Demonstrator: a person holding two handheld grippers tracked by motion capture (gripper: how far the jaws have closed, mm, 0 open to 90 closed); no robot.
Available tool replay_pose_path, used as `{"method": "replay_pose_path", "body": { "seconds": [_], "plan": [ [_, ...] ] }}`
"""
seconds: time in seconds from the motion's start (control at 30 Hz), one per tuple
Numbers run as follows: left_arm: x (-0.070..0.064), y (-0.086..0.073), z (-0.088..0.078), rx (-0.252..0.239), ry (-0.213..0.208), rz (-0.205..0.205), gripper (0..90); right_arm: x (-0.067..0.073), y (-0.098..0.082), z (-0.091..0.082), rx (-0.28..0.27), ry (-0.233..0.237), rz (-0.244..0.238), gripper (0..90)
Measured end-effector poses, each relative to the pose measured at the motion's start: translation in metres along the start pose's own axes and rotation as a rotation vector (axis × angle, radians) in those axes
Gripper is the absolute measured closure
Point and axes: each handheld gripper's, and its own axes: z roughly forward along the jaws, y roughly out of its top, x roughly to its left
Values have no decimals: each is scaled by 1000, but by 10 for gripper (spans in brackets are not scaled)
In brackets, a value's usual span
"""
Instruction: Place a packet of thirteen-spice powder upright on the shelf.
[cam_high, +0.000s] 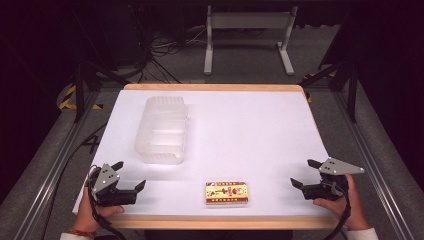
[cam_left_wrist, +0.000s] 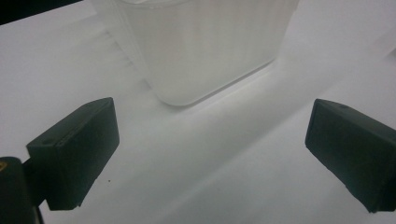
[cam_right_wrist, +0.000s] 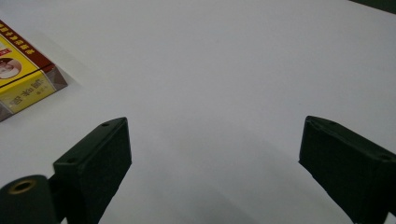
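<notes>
High view first, going from left to right: the left claw (cam_high: 131, 176) rests at the near left corner of the white tabletop (cam_high: 250, 130), jaws spread wide and empty. Just beyond it stands a clear plastic container (cam_high: 161, 130), and the left gripper view looks straight at its near wall. At the near edge, between the two hands, a small yellow-and-red box (cam_high: 226, 193) lies flat. The right claw (cam_high: 305, 173) sits at the near right corner, also gaping wide with nothing in it.

I'd worry about the box: lying so flat, it could slide away or off the near edge if a jaw nudges it. The light container might also skate if bumped.

Printing on the box is too small to read.
</notes>
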Motion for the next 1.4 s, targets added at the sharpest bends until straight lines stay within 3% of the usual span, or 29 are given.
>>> {"method": "replay_pose_path", "body": {
  "seconds": [0.37, 0.6, 0.77, 0.87, 0.93, 1.0, 1.13, 1.23, 1.4],
  "plan": [
    [-4, -3, -3, 5, -18, 5, 64, 7, 9, 5, 17, 49, -55, 132],
    [-6, -5, -4, 13, -23, 6, 69, 26, 23, 18, 42, 136, -127, 154],
    [-8, -4, -2, 24, -28, 14, 70, 55, 47, 37, 67, 247, -217, 167],
    [-8, -5, -1, 28, -29, 15, 70, 66, 55, 44, 79, 281, -256, 171],
    [-8, -6, -1, 31, -33, 15, 71, 89, 68, 60, 120, 351, -325, 169],
    [-9, -6, -1, 31, -34, 15, 71, 94, 71, 64, 128, 366, -339, 167],
    [-9, -6, -1, 29, -36, 18, 72, 124, 88, 90, 176, 444, -414, 160],
    [-9, -6, -1, 25, -41, 14, 72, 144, 98, 108, 230, 485, -468, 149],
    [-8, -7, -2, 21, -42, 11, 70, 168, 109, 132, 310, 502, -529, 138]
  ]
}}
